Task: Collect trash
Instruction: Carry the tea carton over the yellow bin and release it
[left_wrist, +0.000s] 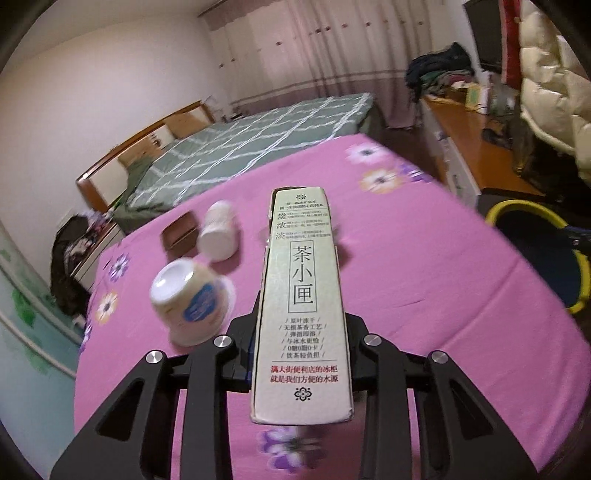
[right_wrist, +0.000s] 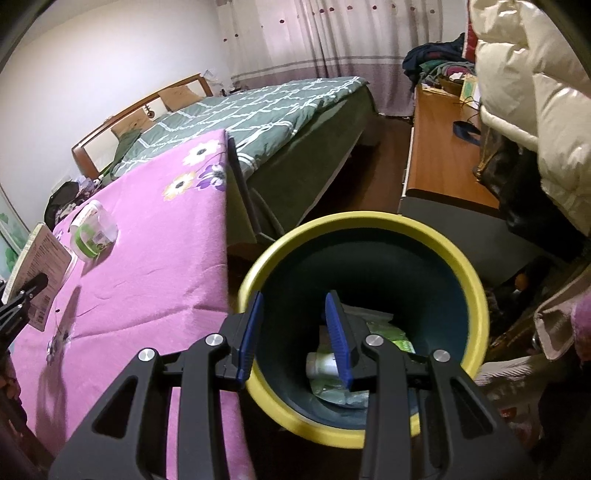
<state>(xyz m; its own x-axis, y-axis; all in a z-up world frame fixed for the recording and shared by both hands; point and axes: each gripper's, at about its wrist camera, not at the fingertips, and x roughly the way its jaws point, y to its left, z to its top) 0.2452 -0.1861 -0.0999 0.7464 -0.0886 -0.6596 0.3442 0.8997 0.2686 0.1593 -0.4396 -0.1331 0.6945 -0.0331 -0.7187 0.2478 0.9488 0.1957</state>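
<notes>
My left gripper (left_wrist: 301, 321) is shut on a long pale green tea box (left_wrist: 301, 295) with Chinese print, held above the pink flowered tablecloth (left_wrist: 424, 277). It also shows in the right wrist view (right_wrist: 37, 273) at the far left. On the cloth lie a tipped cream cup with a blue label (left_wrist: 188, 299), a white bottle (left_wrist: 218, 232) and a small brown box (left_wrist: 181, 230). My right gripper (right_wrist: 295, 328) is open and empty above the yellow-rimmed dark bin (right_wrist: 476, 295), which holds a white bottle (right_wrist: 321, 363) and wrappers. A green-labelled tub (right_wrist: 92, 229) lies on the cloth.
The bin (left_wrist: 576, 266) stands on the floor off the table's right edge. A bed with a green checked cover (left_wrist: 240, 147) lies beyond the table. A wooden desk (right_wrist: 439, 155) and a cream puffer jacket (right_wrist: 535, 92) are at right.
</notes>
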